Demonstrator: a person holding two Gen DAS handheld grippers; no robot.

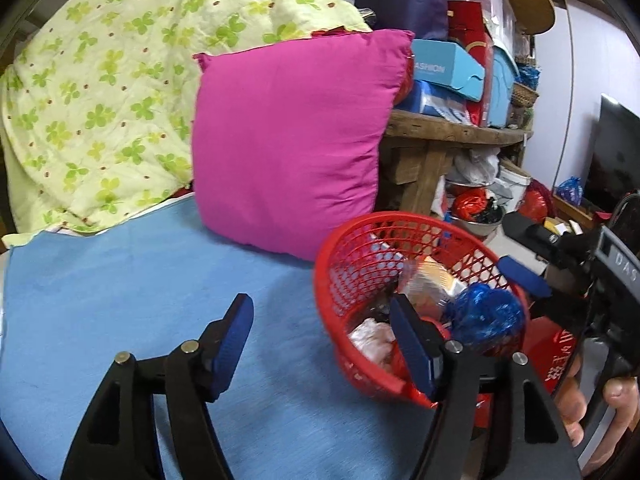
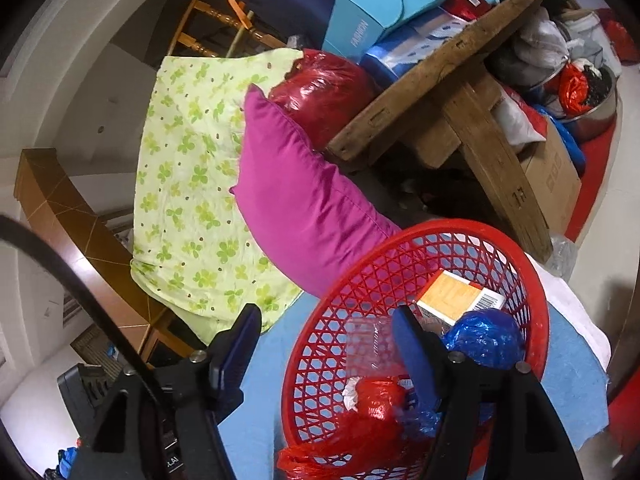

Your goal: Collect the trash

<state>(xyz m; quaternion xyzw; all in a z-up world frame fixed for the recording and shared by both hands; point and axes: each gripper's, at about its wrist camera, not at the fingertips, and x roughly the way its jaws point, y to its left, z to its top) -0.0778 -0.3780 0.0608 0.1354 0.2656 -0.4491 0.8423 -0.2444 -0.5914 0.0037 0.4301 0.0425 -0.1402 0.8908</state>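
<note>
A red plastic lattice basket (image 2: 400, 264) sits on a plain sky-blue cloth sheet (image 1: 120, 300). Inside it lie a crumpled shiny royal-blue plastic bag ball (image 2: 486, 338), a red crinkled plastic bag (image 2: 376, 400), and an orange-and-cream cardboard packet (image 2: 452, 294) with a black-and-white barcode. Behind stands a solid magenta fabric cushion (image 1: 292, 140), and past it a pale yellow-green quilt (image 1: 100, 100) printed with bright green clovers and small brown dots. A turquoise cardboard box (image 2: 380, 8) (white lettering on its side) rests on a brown weathered wooden bench (image 2: 440, 68). The gripper fingers (image 1: 232, 344) are black with dark blue pads.
</note>
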